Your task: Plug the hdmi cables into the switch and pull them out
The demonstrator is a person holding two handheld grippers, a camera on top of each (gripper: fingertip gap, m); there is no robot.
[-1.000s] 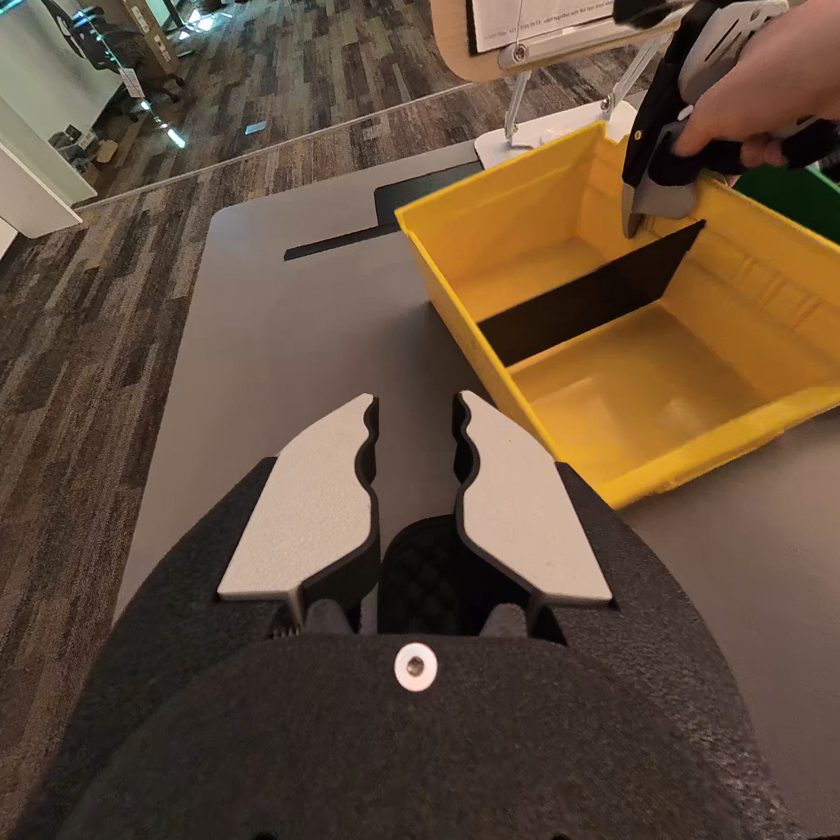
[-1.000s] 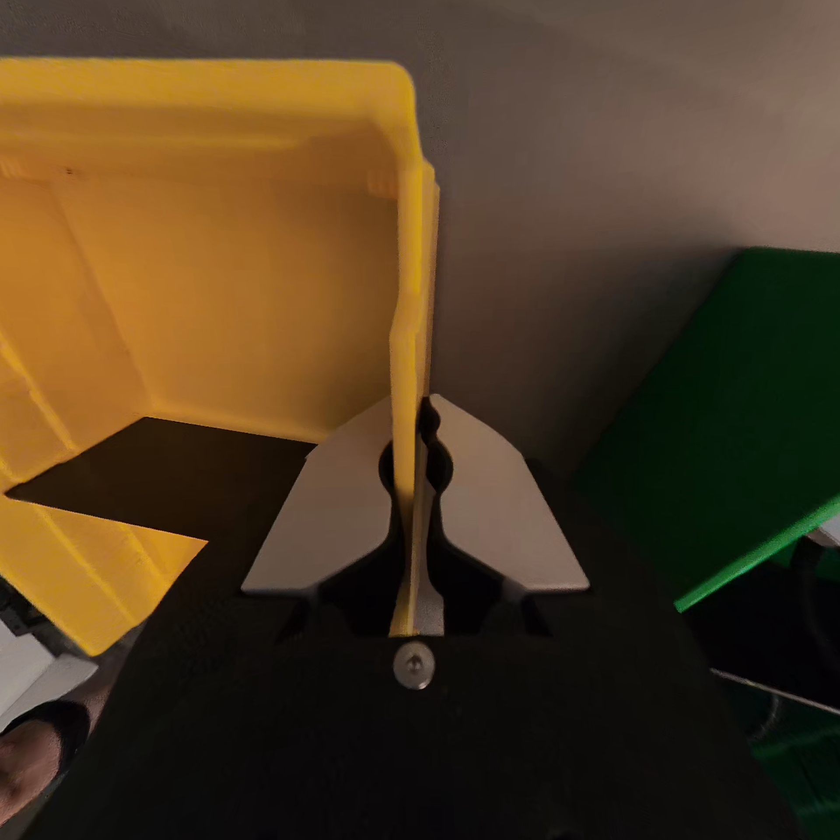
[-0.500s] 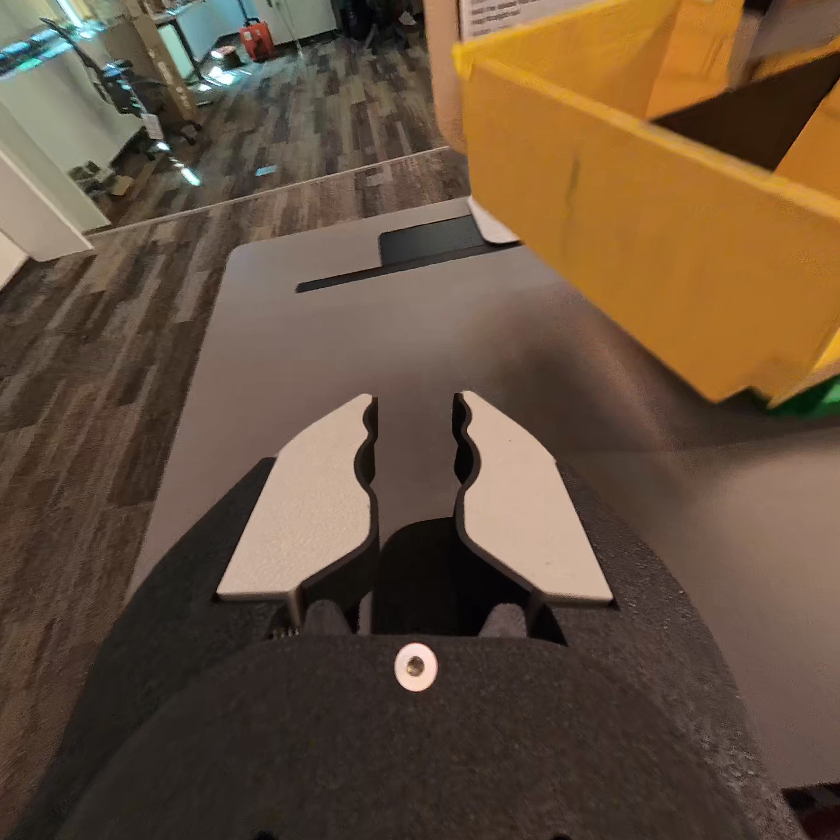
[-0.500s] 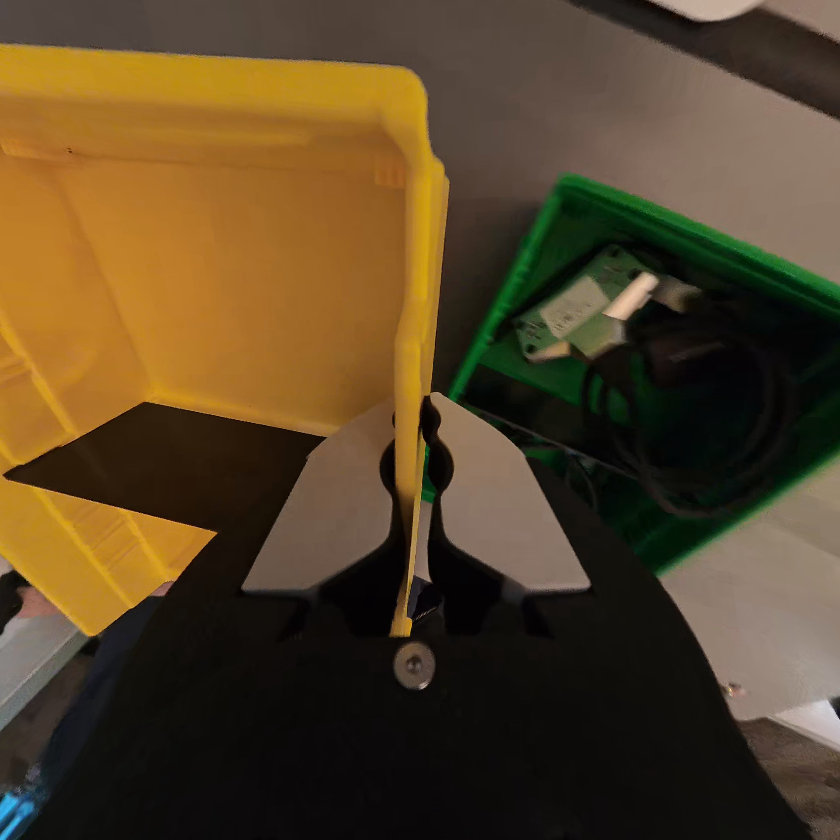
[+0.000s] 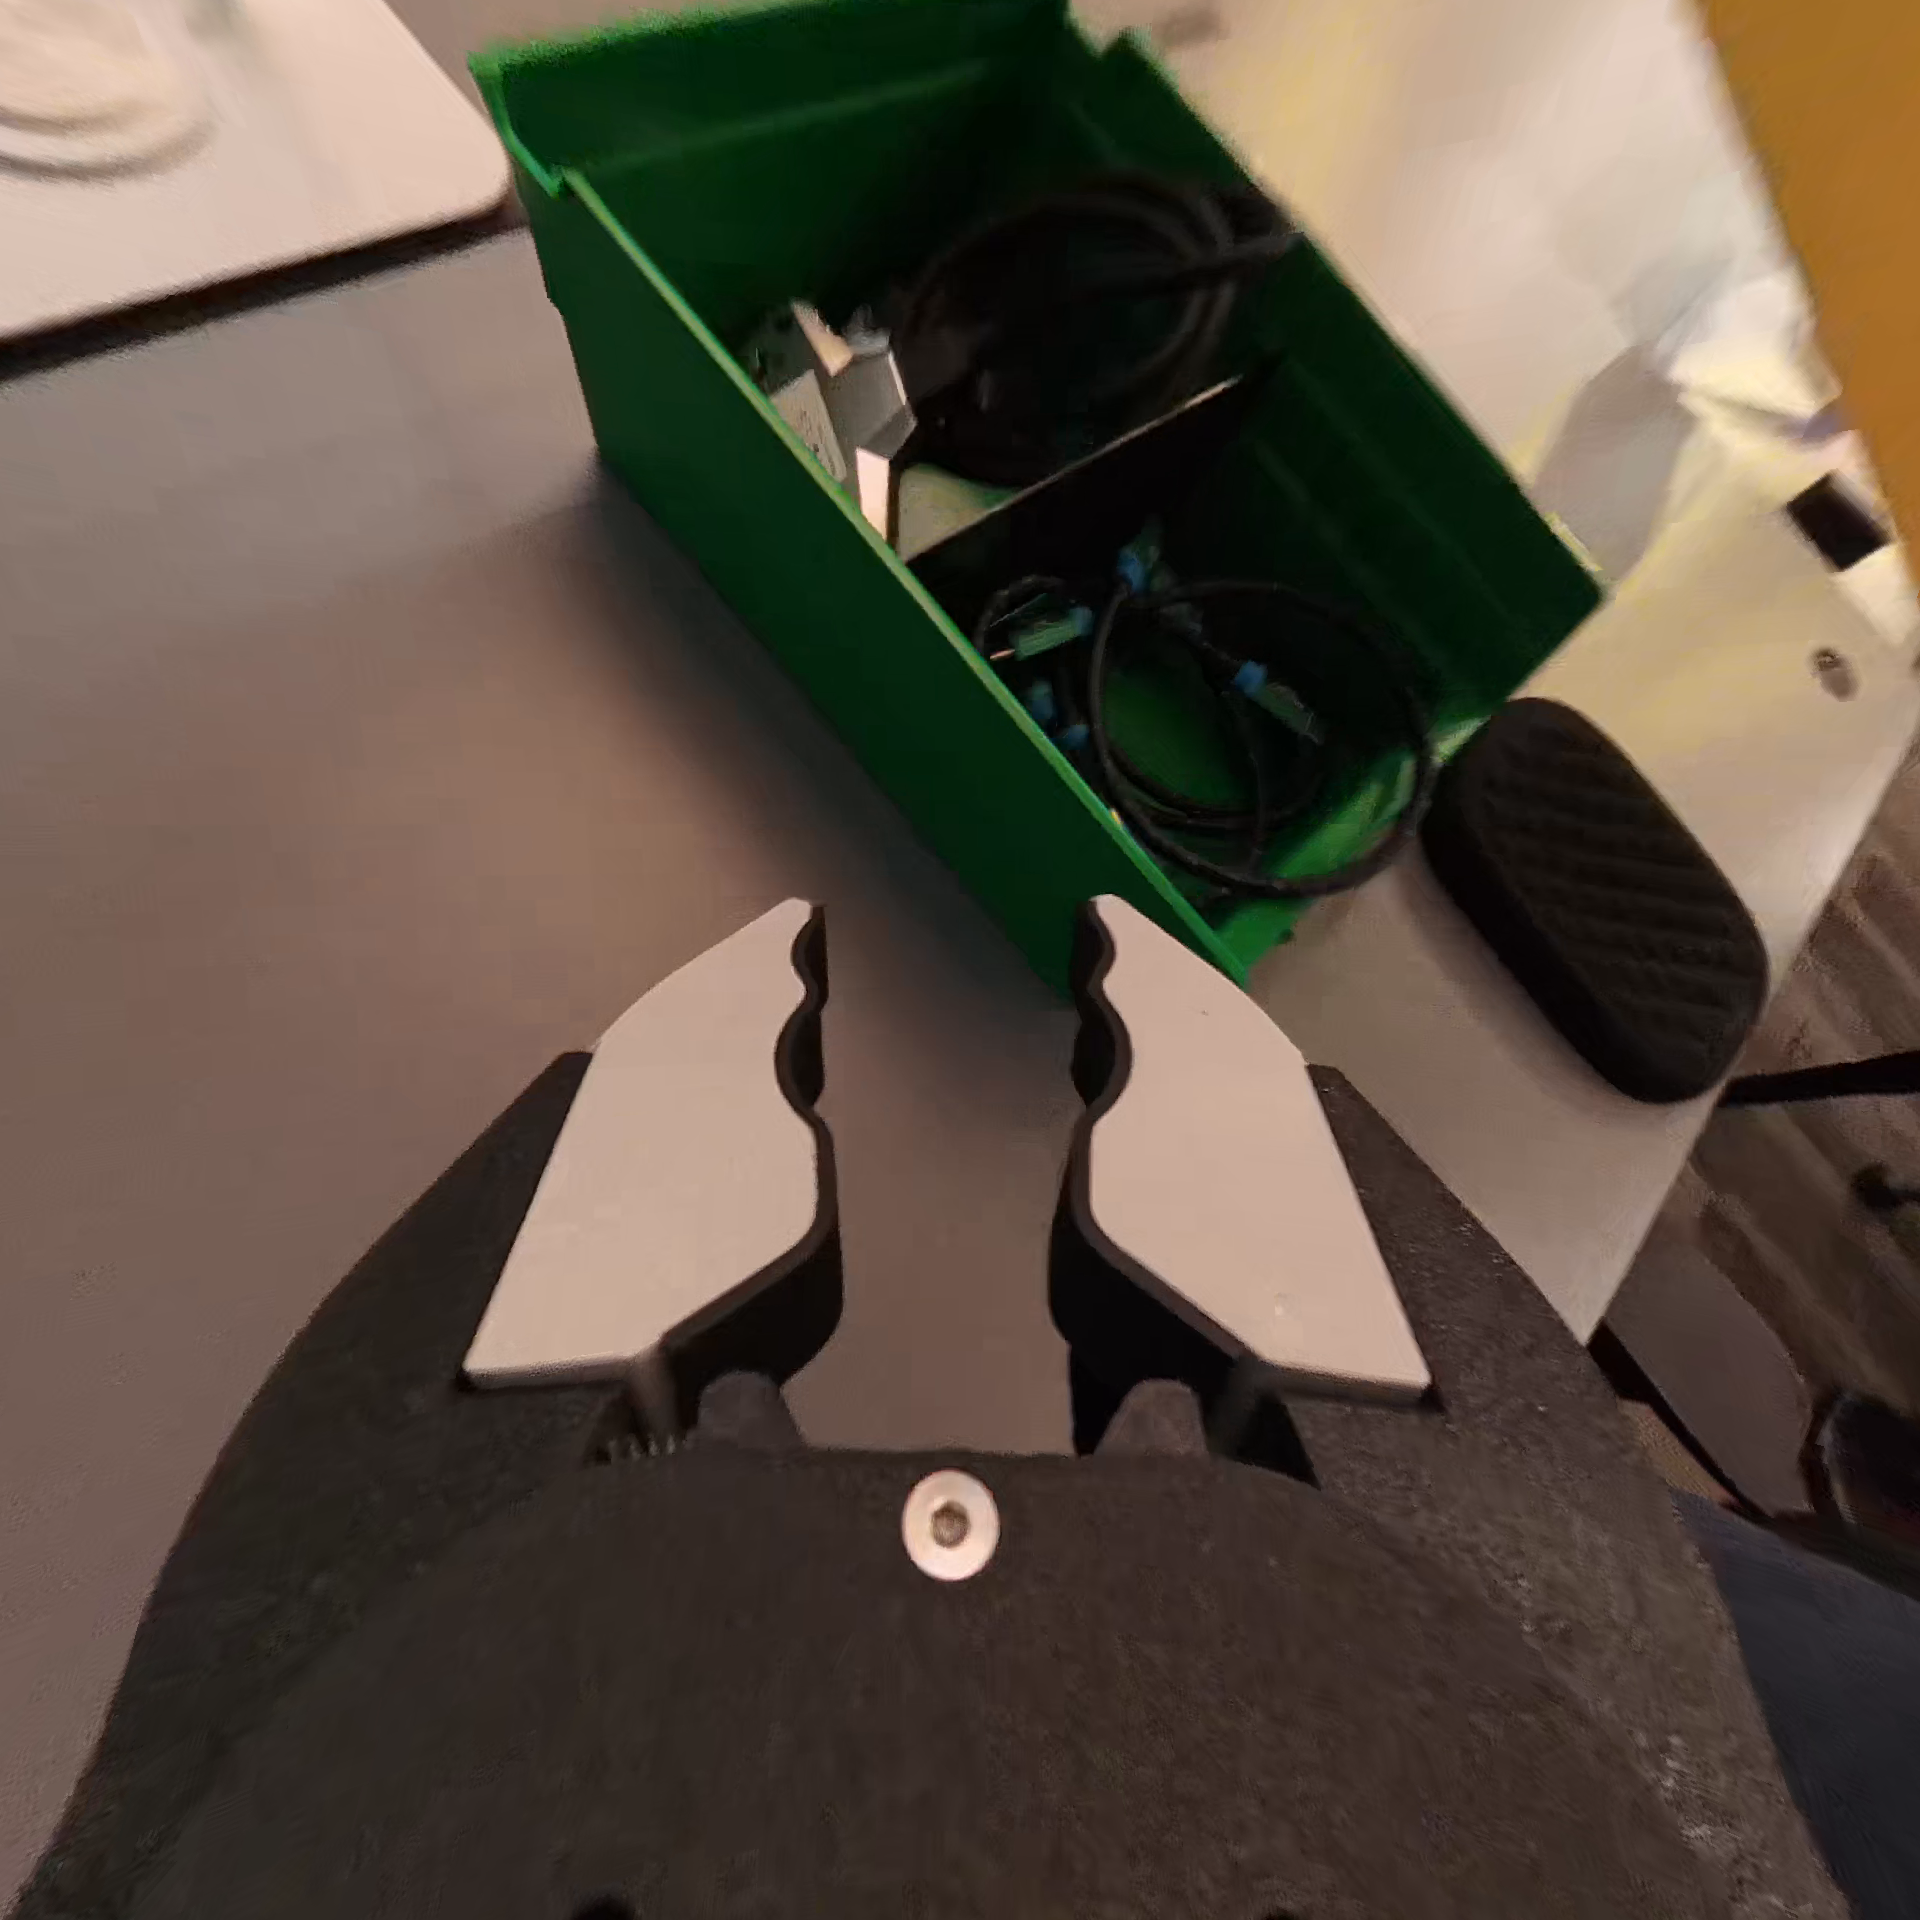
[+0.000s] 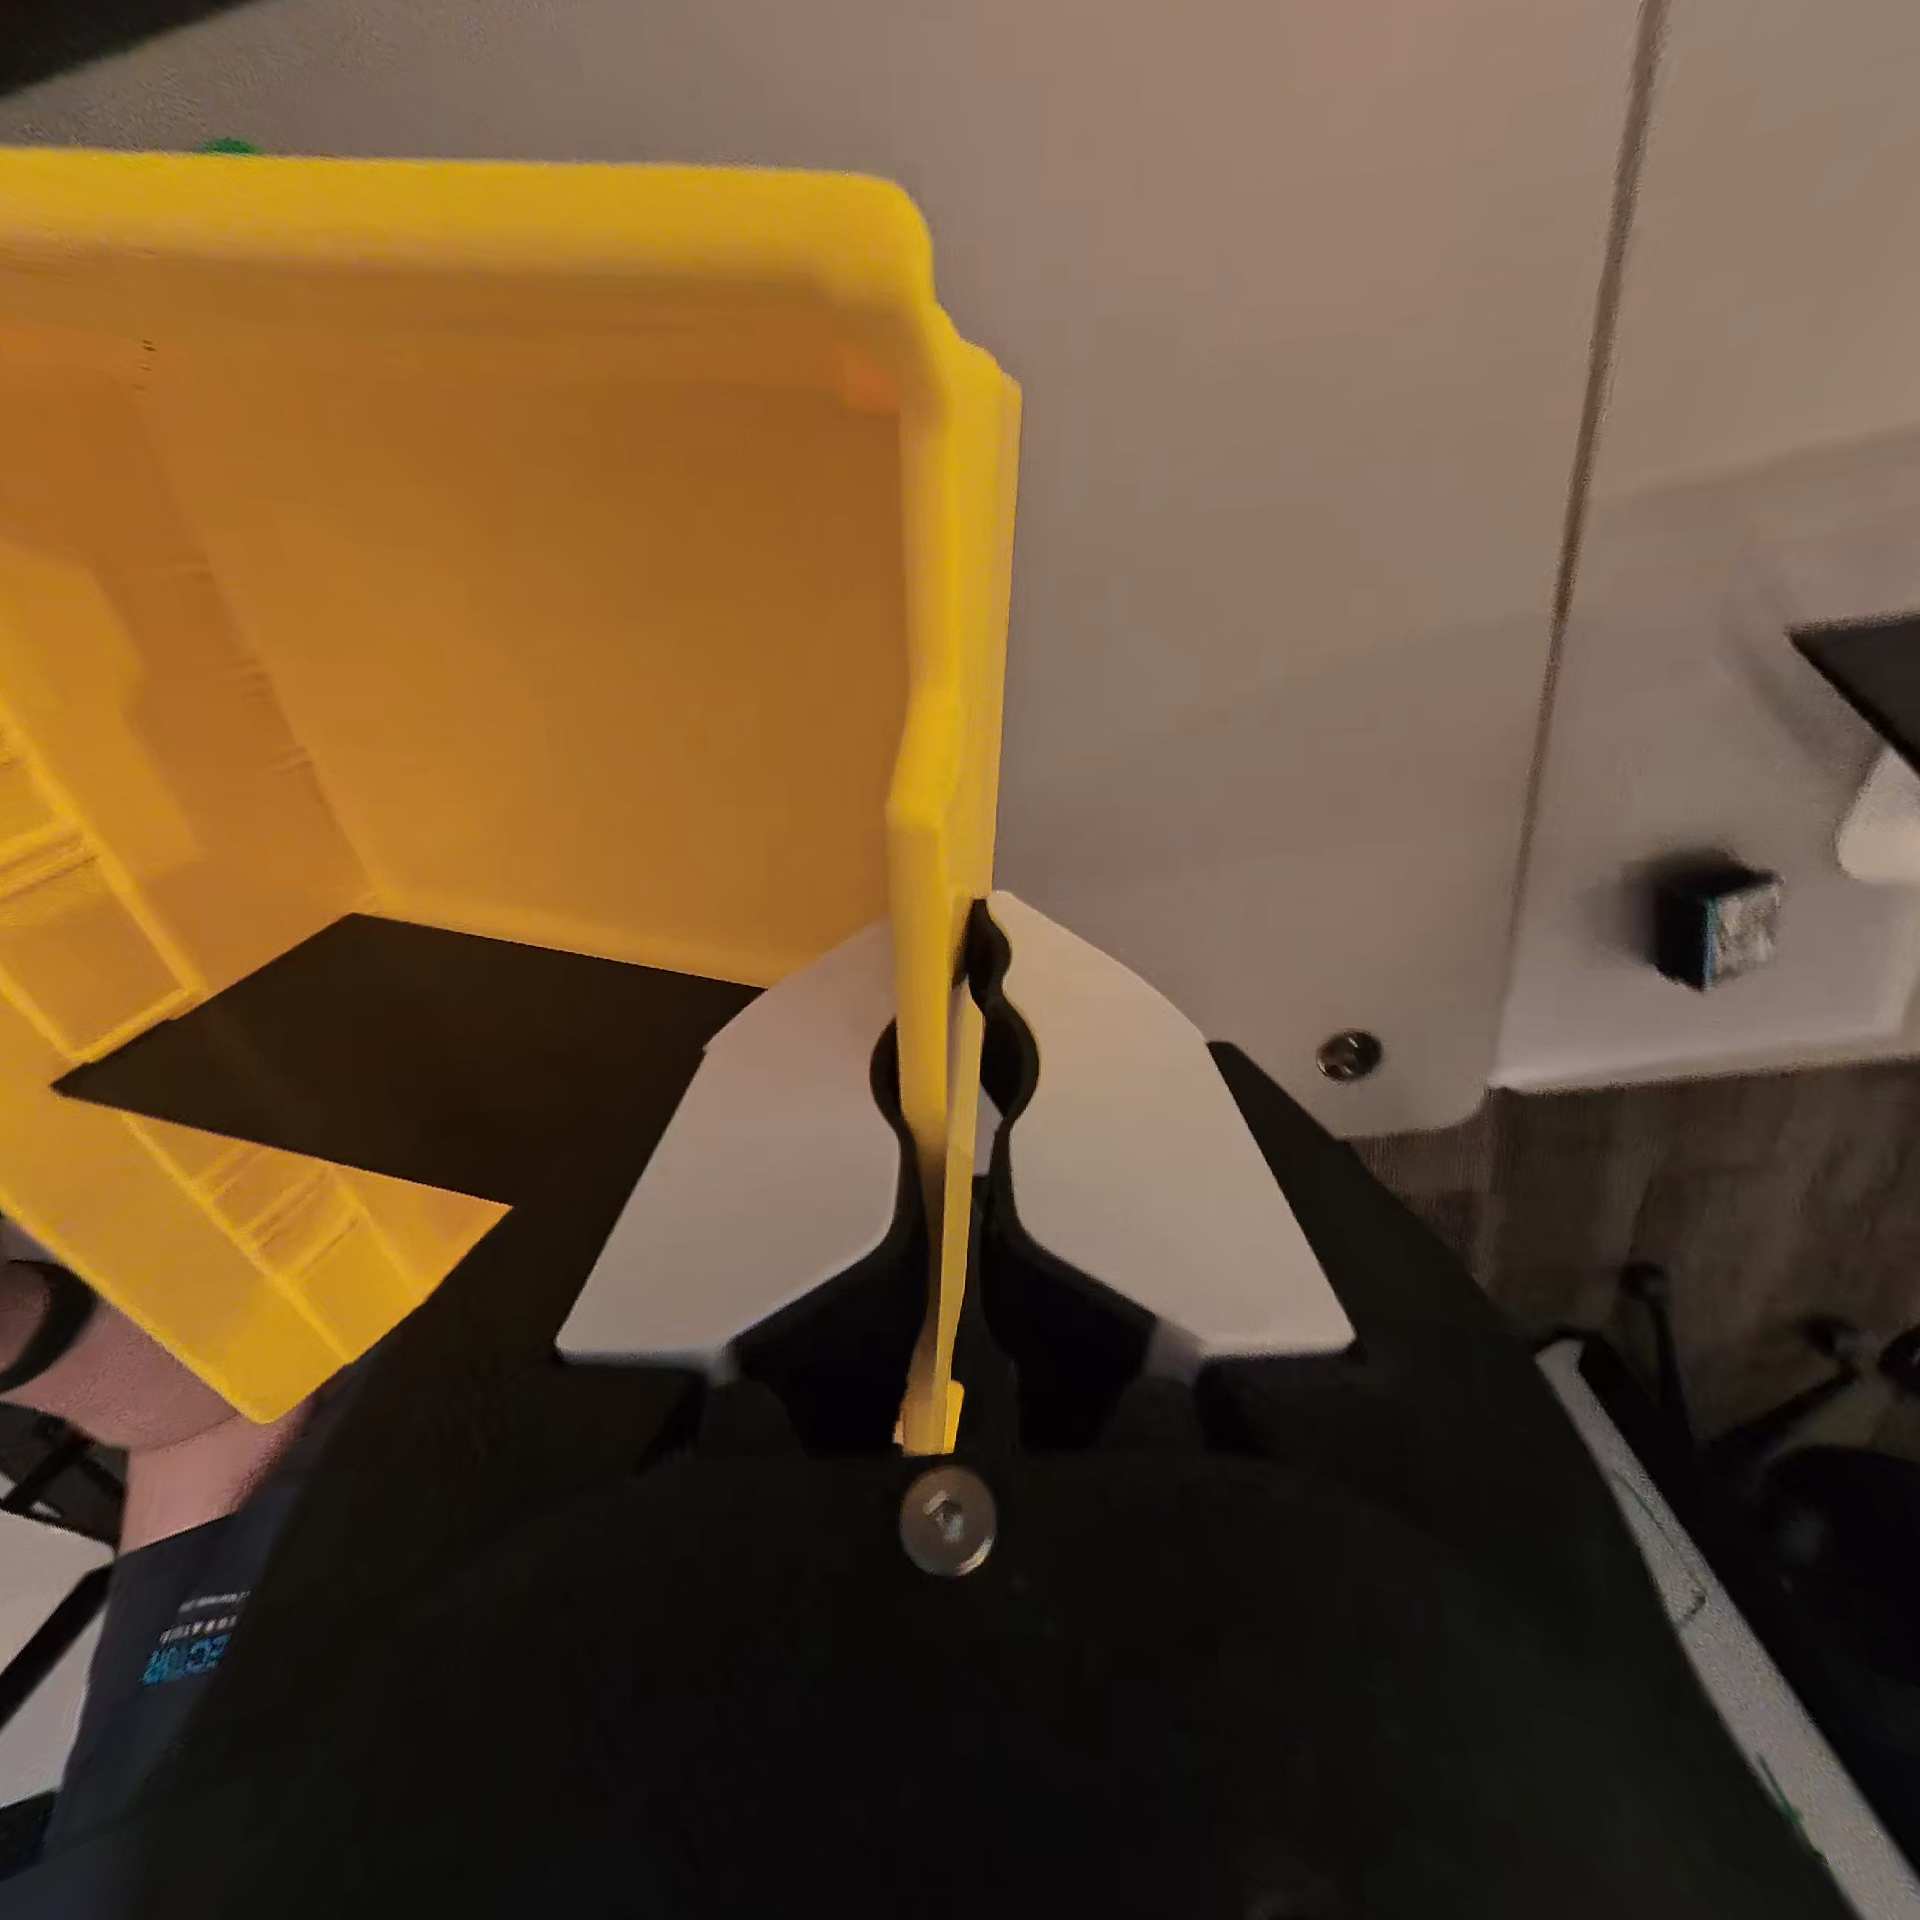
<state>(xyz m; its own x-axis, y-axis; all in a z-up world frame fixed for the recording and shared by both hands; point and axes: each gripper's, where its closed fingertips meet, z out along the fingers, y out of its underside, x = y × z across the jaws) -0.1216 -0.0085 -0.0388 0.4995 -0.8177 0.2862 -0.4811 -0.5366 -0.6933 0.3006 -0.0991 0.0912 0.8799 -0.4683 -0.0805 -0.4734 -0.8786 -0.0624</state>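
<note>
Our left gripper point(image 5: 951, 914) gaped empty; coiled black cables point(image 5: 1101, 312) lay in the green bin point(image 5: 727, 436) at one o'clock. Our right gripper point(image 6: 951, 914) pinched the yellow bin point(image 6: 520, 540) wall.

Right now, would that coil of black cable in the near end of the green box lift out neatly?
Probably not. The black cable looks thin and loosely looped, so it would likely sag and uncoil. Its loops overlap other wires, so they may drag along. It seems light; the green box should stay put.
</note>
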